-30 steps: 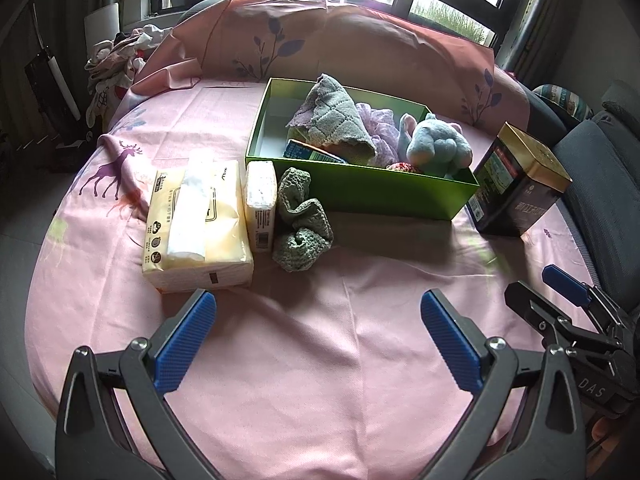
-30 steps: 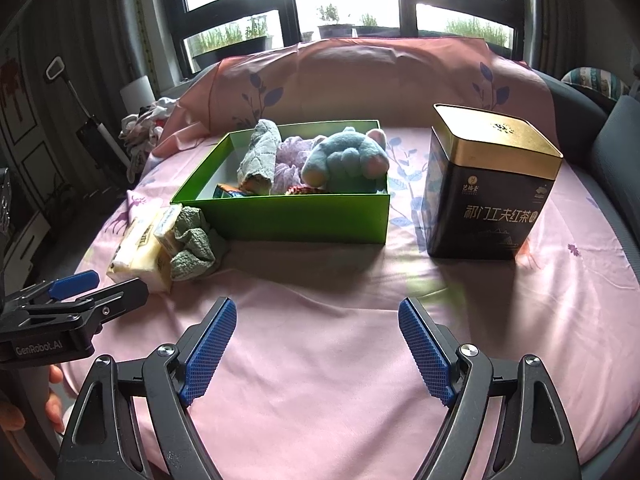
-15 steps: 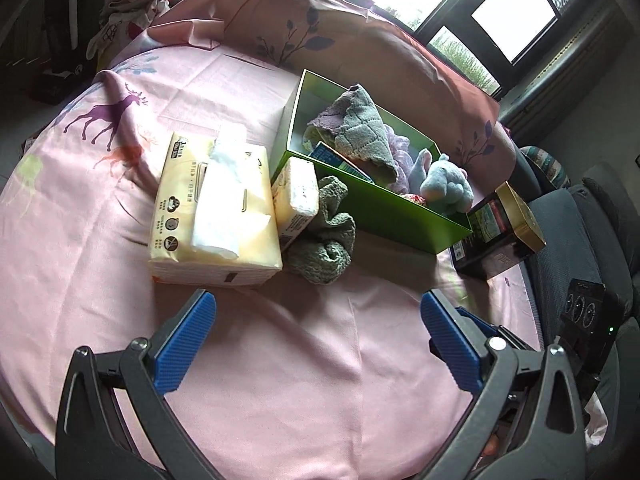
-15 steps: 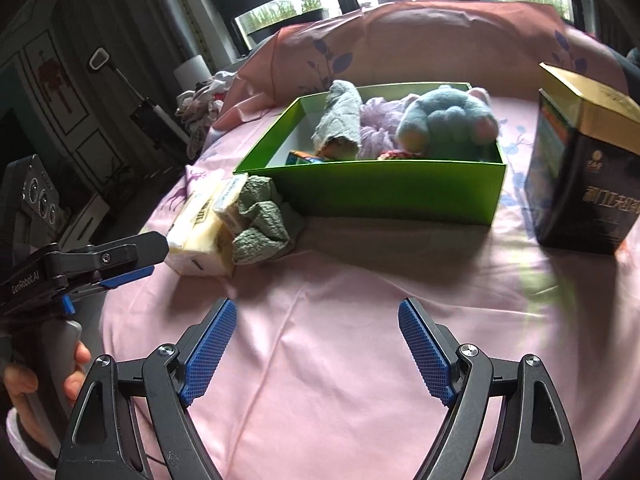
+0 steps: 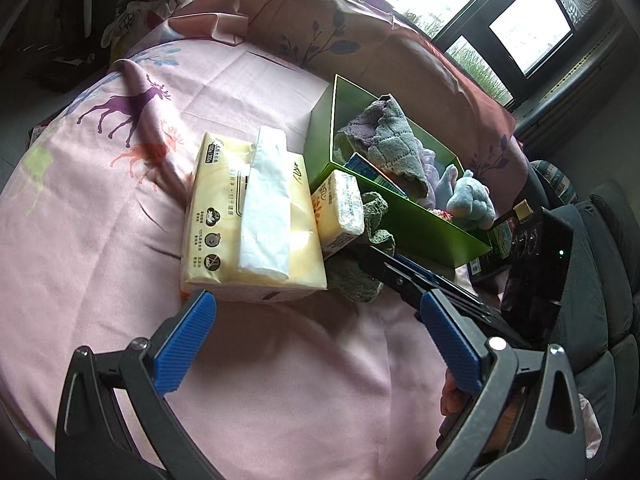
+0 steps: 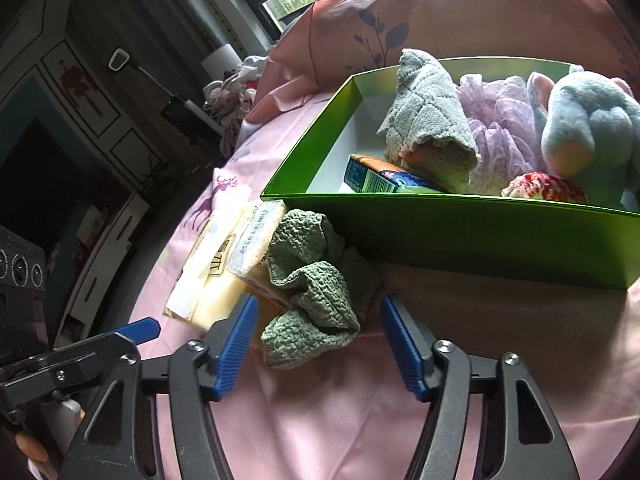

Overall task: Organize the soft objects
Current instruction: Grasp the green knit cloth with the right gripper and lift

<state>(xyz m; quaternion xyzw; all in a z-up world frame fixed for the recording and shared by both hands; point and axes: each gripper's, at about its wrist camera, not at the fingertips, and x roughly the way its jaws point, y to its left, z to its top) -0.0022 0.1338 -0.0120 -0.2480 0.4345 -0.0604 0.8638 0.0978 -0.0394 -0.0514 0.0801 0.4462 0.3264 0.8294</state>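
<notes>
A crumpled green knitted cloth point(image 6: 316, 300) lies on the pink bedspread against the front of the green box point(image 6: 440, 236). My right gripper point(image 6: 318, 342) straddles the cloth; its jaws are closing, and a gap still shows between each pad and the cloth. In the left wrist view the same cloth point(image 5: 360, 280) is half hidden behind the right gripper point(image 5: 372, 264). My left gripper point(image 5: 316, 344) stands open over bare bedspread, just in front of the large tissue pack point(image 5: 248, 216). A grey quilted cloth point(image 6: 432, 120), purple mesh point(image 6: 500, 128) and a blue plush elephant point(image 6: 592, 128) sit in the box.
A small tissue pack point(image 6: 256, 236) leans between the large pack and the green cloth. A blue packet point(image 6: 380, 178) and a red-and-white item point(image 6: 544, 188) lie in the box. A black tin point(image 5: 508, 232) stands right of the box, beside a dark chair point(image 5: 608, 280).
The right gripper has come down and to the left onto the green cloth, and its jaws have narrowed. The left gripper has rolled and moved nearer to the large tissue pack.
</notes>
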